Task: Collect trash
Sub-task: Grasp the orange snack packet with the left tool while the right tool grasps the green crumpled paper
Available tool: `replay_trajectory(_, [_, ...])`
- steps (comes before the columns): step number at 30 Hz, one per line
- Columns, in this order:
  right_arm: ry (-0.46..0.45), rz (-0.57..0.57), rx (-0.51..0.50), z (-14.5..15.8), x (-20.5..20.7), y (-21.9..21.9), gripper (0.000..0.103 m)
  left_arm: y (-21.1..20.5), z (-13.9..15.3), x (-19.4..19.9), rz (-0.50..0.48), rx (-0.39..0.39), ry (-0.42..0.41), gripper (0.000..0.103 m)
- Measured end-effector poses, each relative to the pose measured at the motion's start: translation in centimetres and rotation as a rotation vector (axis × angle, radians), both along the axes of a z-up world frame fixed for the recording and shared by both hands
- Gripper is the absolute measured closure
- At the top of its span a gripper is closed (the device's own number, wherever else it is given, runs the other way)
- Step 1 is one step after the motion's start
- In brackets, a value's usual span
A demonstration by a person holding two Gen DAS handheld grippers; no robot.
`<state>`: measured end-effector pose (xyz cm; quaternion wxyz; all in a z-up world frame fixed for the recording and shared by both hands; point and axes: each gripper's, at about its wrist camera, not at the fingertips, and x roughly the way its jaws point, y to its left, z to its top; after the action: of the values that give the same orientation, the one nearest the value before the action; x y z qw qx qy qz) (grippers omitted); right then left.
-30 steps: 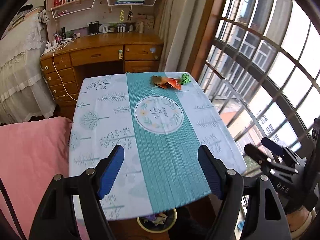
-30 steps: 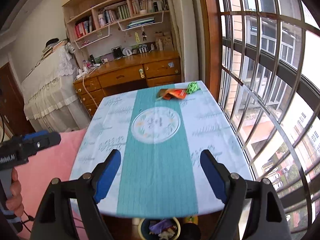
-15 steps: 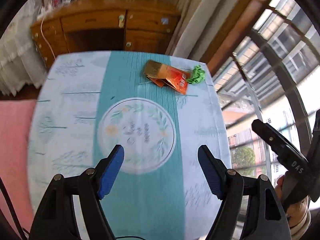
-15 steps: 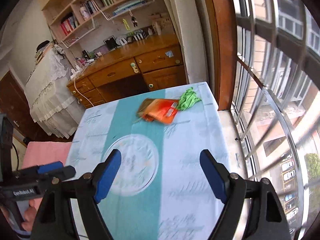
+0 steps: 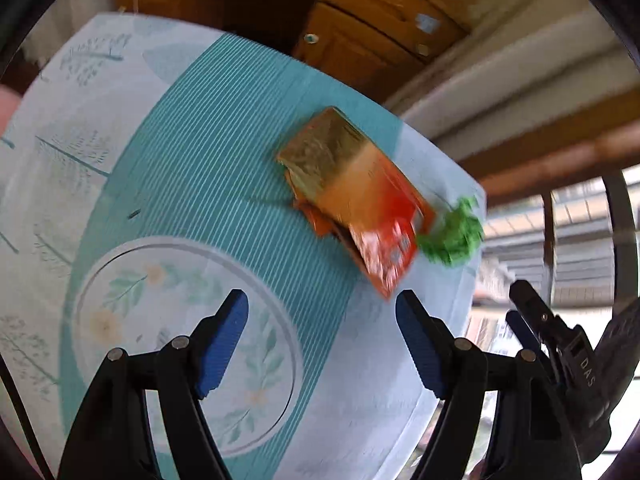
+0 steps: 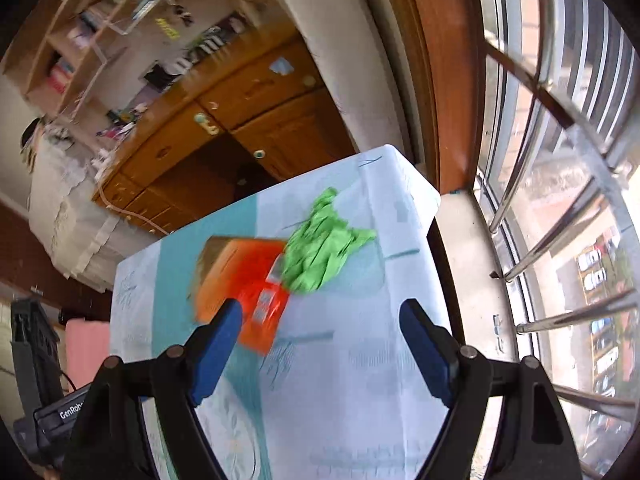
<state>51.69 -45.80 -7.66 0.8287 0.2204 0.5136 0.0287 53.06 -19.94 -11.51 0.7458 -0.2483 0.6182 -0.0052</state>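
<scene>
An orange and gold snack wrapper (image 5: 352,196) lies flat near the far right corner of the table, and a crumpled green paper (image 5: 452,236) touches its right end. My left gripper (image 5: 322,340) is open and empty, hovering a short way before the wrapper. The right wrist view shows the wrapper (image 6: 248,280) and the green paper (image 6: 320,248) just ahead. My right gripper (image 6: 320,344) is open and empty, its left finger overlapping the wrapper's near edge in view. The right gripper also shows at the lower right of the left wrist view (image 5: 560,344).
The table wears a pale blue cloth (image 5: 80,128) with a teal striped runner (image 5: 224,152). A wooden desk (image 6: 240,112) stands beyond the far edge. Barred windows (image 6: 560,160) run along the right. The table edge (image 6: 420,200) drops off close to the trash.
Both grippers have moved forward across the table toward the far right corner and tilted down; the wrapper and green paper now loom much larger. Jaws stayed open.
</scene>
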Motion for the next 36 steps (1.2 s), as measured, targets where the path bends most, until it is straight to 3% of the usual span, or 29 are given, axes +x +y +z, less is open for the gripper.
replay_trajectory(8, [0.052, -0.018, 0.010, -3.6, 6.0, 0.1, 0.022, -0.9, -3.5, 3.6, 0.108, -0.023, 0.052, 0.029])
replay_trajectory(11, [0.084, 0.027, -0.018, -5.1, 7.4, 1.5, 0.045, -1.5, -4.2, 4.4, 0.125, -0.050, 0.050, 0.029])
replay_trajectory(14, [0.078, 0.102, -0.061, -5.8, 7.9, 3.4, 0.058, -2.3, -4.5, 5.4, 0.121, -0.068, 0.043, 0.029])
replay_trajectory(17, [0.066, 0.180, -0.127, -6.1, 7.7, 5.6, 0.059, -2.9, -4.9, 6.1, 0.120, -0.091, 0.045, 0.050])
replay_trajectory(19, [0.057, 0.217, -0.145, -6.3, 7.3, 6.7, 0.059, -2.8, -5.1, 6.3, 0.120, -0.102, 0.061, 0.074])
replay_trajectory(20, [0.058, 0.229, -0.138, -6.3, 7.1, 7.0, 0.059, -2.9, -5.3, 6.2, 0.131, -0.092, 0.064, 0.075])
replay_trajectory(21, [0.058, 0.238, -0.146, -6.4, 6.9, 7.5, 0.059, -2.8, -5.3, 6.2, 0.138, -0.079, 0.061, 0.082])
replay_trajectory(22, [0.055, 0.245, -0.152, -6.3, 6.7, 7.6, 0.060, -2.8, -5.3, 6.1, 0.140, -0.066, 0.049, 0.097])
replay_trajectory(29, [0.062, 0.291, -0.089, -5.9, 4.8, 8.9, 0.064, -1.6, -3.4, 4.0, 0.051, -0.007, -0.009, 0.101])
replay_trajectory(36, [0.094, 0.323, 0.002, -5.5, -1.5, 11.0, 0.066, 3.4, -0.8, -1.8, -0.009, 0.014, -0.042, 0.102])
